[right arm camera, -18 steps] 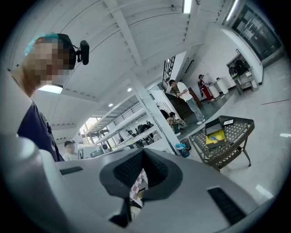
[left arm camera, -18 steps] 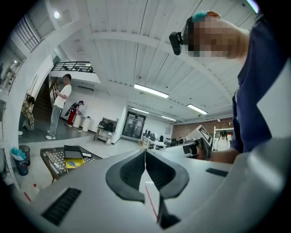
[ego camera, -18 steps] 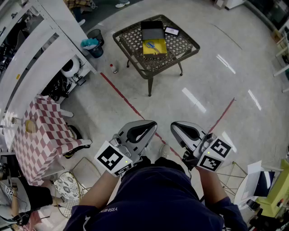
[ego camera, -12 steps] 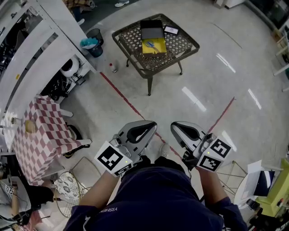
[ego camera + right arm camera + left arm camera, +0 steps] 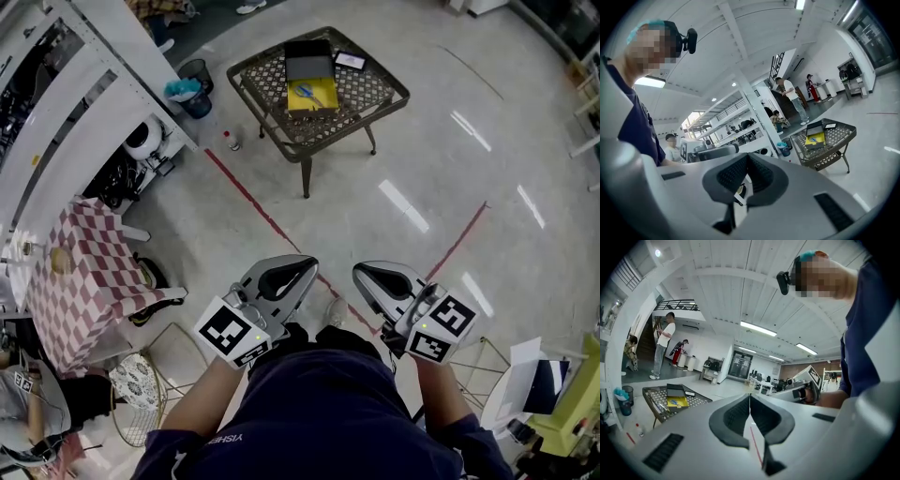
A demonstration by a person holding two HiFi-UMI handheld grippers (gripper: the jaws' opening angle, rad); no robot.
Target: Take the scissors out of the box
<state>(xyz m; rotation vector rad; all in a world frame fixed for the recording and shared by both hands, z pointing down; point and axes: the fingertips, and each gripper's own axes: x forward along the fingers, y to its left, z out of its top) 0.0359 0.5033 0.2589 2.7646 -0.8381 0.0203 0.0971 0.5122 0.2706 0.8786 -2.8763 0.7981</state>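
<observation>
Little changed: surface (image 5: 375, 89) slid slightly up-frame, scissors (image 5: 312, 92) sit in box (image 5: 296, 105), well off; left claw (image 5: 302, 267), right claw (image 5: 366, 274) shut, empty, so I've yet to approach

Small white lettering is running upside down across the person's dark shirt (image 5: 228, 438), seeming to read YISHEN. Black-and-white square code markers are showing on the left cube (image 5: 230, 331) and the right cube (image 5: 441, 325).

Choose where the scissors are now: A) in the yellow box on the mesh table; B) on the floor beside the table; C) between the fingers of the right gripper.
A: the scissors lie inside the yellow box on the mesh table.
</observation>
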